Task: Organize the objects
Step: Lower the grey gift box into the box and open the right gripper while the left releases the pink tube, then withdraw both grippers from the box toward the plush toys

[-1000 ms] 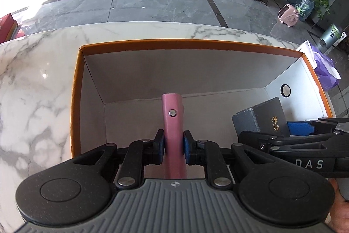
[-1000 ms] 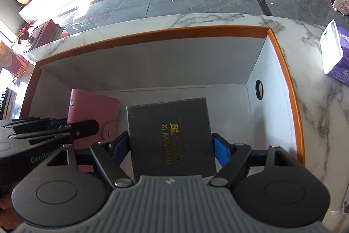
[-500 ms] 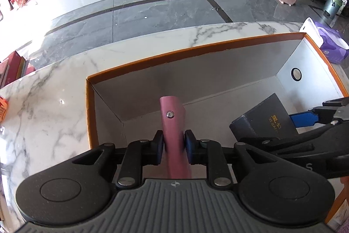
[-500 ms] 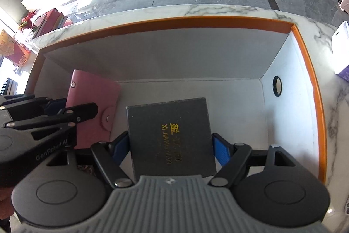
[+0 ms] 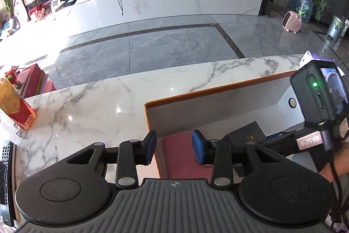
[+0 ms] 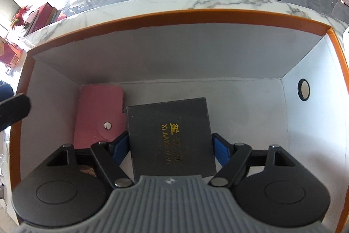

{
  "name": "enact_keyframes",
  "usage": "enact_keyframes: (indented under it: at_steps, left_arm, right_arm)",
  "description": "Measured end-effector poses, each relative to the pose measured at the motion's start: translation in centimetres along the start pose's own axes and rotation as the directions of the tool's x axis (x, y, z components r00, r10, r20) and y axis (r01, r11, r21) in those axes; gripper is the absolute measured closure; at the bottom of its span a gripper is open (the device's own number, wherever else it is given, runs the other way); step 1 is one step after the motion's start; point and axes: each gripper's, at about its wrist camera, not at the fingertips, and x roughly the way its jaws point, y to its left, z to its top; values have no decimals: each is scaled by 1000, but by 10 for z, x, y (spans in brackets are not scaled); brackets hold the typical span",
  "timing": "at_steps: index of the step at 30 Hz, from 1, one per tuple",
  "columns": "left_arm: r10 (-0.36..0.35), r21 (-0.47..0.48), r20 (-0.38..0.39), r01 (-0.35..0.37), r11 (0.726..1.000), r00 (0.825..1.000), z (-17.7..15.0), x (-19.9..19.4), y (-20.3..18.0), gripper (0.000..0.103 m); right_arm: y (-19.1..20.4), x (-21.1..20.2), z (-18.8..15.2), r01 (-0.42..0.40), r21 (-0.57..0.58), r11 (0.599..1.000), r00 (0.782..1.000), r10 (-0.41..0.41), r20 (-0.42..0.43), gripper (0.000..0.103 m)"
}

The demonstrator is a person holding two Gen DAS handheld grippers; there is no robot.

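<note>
An orange-rimmed white box (image 6: 196, 16) stands on the marble counter; its rim also shows in the left wrist view (image 5: 218, 88). A pink wallet (image 6: 98, 110) lies flat on the box floor at the left, also seen in the left wrist view (image 5: 181, 152). My left gripper (image 5: 174, 149) is open and empty above the box's left wall. My right gripper (image 6: 170, 145) is shut on a dark grey box with gold lettering (image 6: 170, 134), held low inside the orange box beside the wallet; the dark box also shows in the left wrist view (image 5: 248, 134).
A red and yellow carton (image 5: 15, 108) stands on the counter at the left. A remote control (image 5: 5, 178) lies at the counter's near left edge. A purple tissue pack (image 5: 309, 58) sits behind the box on the right.
My left gripper has opened, let go of the pink wallet and pulled back up and left. The wallet now lies flat in the box. The right gripper has lowered the dark box.
</note>
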Motion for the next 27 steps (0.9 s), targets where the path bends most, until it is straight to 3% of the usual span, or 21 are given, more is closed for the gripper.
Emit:
enact_keyframes:
  at_steps: [8, 14, 21, 27]
  left_arm:
    - [-11, -67, -27, 9, 998, 1000, -13, 7, 24, 71]
    - [-35, -95, -37, 31, 995, 999, -22, 6, 33, 73]
    - [-107, -160, -53, 98, 982, 993, -27, 8, 39, 73]
    - [-141, -213, -71, 123, 969, 987, -45, 12, 41, 74]
  right_arm:
    - [19, 14, 6, 64, 19, 998, 998, -63, -21, 25]
    - [29, 14, 2, 10, 18, 1000, 998, -9, -64, 26]
    - [30, 11, -10, -6, 26, 1000, 984, 11, -179, 25]
    - [19, -6, -11, -71, 52, 996, 984, 79, -162, 22]
